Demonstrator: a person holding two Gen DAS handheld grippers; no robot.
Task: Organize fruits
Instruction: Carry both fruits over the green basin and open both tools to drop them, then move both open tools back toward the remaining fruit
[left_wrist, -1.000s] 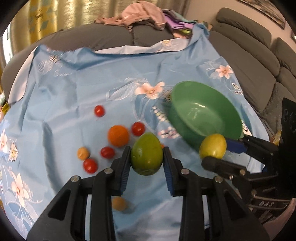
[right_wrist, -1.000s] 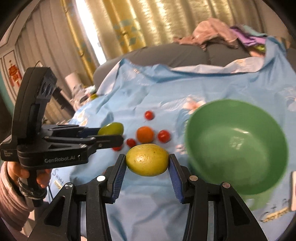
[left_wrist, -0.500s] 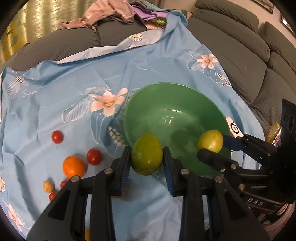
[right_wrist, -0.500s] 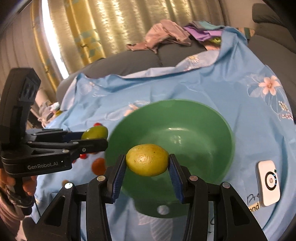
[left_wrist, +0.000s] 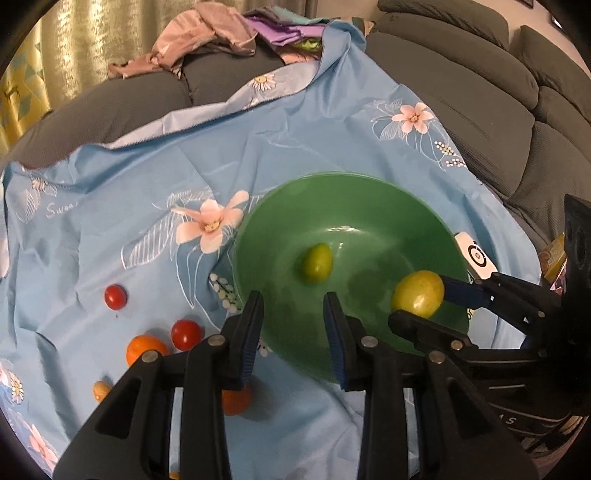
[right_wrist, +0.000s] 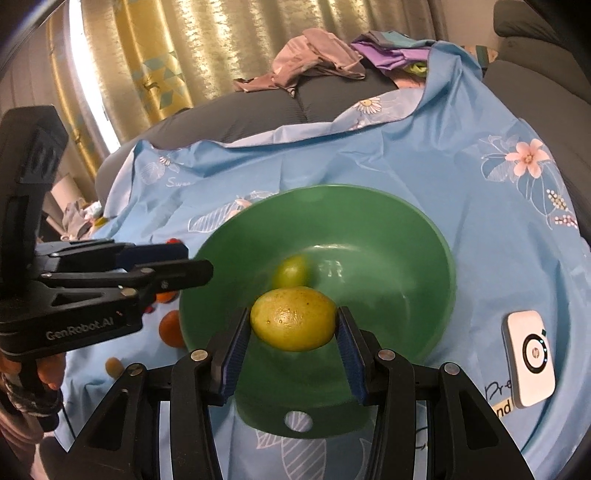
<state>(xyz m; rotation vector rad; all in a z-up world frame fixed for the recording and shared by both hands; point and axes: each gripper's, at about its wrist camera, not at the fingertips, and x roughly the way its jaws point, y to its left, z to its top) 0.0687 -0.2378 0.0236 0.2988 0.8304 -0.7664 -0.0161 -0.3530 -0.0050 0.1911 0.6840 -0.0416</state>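
Now left gripper (left_wrist: 293, 325) released and empty over green bowl (left_wrist: 369, 192), green lime (left_wrist: 317, 261) inside, long axis upright in view, right gripper (right_wrist: 293, 328) grasping yellow lemon (right_wrist: 293, 319) crosswise between its jaws.

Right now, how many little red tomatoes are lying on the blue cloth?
2 in clear view: one red tomato alone on the blue cloth, another red tomato beside the orange. More may hide behind the left gripper.

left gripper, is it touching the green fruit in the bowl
Apart. The left wrist view shows the left gripper open with nothing between its fingers, while the green fruit lies further in on the bowl floor, bare green bowl showing between them.
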